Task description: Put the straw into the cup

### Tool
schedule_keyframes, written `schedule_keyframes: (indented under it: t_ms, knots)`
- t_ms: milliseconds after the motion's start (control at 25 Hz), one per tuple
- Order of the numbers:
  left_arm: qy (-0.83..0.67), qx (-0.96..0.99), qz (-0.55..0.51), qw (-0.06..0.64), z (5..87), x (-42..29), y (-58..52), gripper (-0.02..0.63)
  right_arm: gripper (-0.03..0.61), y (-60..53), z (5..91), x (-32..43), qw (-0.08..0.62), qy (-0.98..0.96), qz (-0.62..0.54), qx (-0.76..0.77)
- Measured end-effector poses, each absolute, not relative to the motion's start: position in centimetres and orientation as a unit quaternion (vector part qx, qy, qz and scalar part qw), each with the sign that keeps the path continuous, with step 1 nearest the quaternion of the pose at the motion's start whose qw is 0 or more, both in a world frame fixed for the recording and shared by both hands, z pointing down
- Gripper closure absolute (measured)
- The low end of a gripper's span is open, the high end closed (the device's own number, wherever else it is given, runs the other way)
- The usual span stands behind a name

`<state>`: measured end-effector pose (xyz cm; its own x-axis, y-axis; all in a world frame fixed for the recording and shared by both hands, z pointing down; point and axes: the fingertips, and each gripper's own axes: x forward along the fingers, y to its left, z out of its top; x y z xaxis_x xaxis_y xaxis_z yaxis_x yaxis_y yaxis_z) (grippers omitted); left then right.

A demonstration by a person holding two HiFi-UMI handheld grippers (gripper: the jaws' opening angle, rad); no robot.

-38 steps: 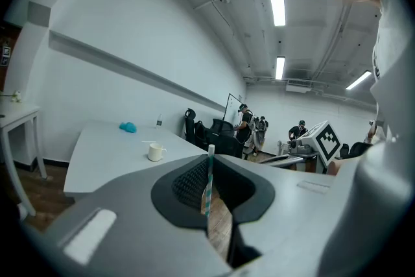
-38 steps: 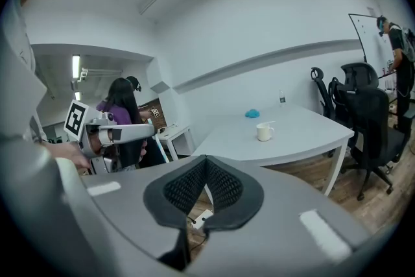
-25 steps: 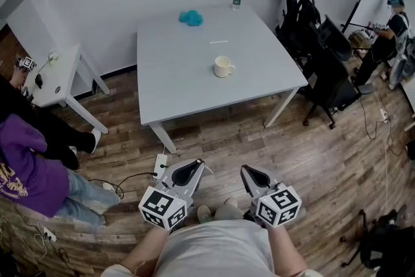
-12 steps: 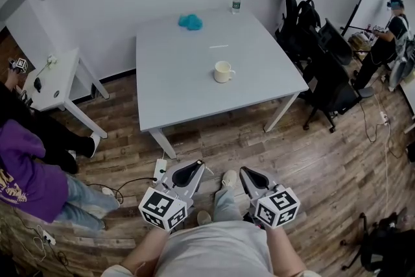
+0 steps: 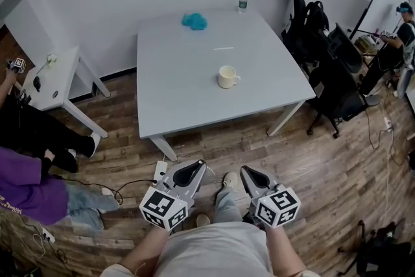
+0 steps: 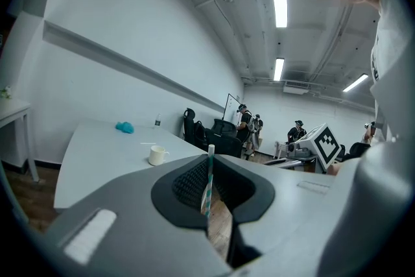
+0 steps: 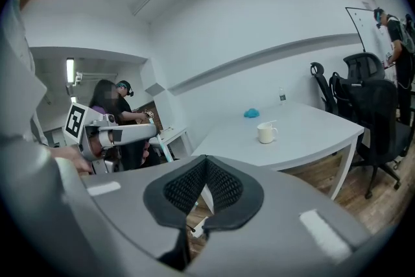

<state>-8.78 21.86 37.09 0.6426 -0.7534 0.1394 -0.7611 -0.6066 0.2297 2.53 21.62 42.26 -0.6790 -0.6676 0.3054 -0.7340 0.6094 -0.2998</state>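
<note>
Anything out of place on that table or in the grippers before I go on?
Nothing spilled or toppled. The white mug stands upright on the grey table. One oddity: a thin white stick lies loose beyond it, though the left gripper is shut on a teal-striped straw.

The person holds both grippers low in front of the belly, side by side and near each other. The left gripper [image 5: 196, 165] and the right gripper [image 5: 245, 170] both point forward, and their tips lean in a little toward each other. The left arm [image 5: 144, 251] and the right arm [image 5: 284, 251] reach down to them. The left gripper's jaws are closed tight on a stripy straw [image 6: 207, 181], which stands up between them. The right gripper's jaws are pressed together with nothing between them.
</note>
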Motion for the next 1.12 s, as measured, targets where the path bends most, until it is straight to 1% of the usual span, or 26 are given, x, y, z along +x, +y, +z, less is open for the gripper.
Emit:
schedule_keyframes:
  t_ms: [480, 1120]
  knots:
    - [-0.439, 0.887, 0.010, 0.140, 36.8, -9.0, 11.2, 0.572, 0.572, 10.5, 41.6, 2.4, 0.089, -0.900, 0.203, 0.375]
    - [-0.472, 0.871, 0.002, 0.138, 35.4, -6.1, -2.4, 0.572, 0.572, -4.2, 40.4, 5.1, 0.102, -0.918, 0.193, 0.331]
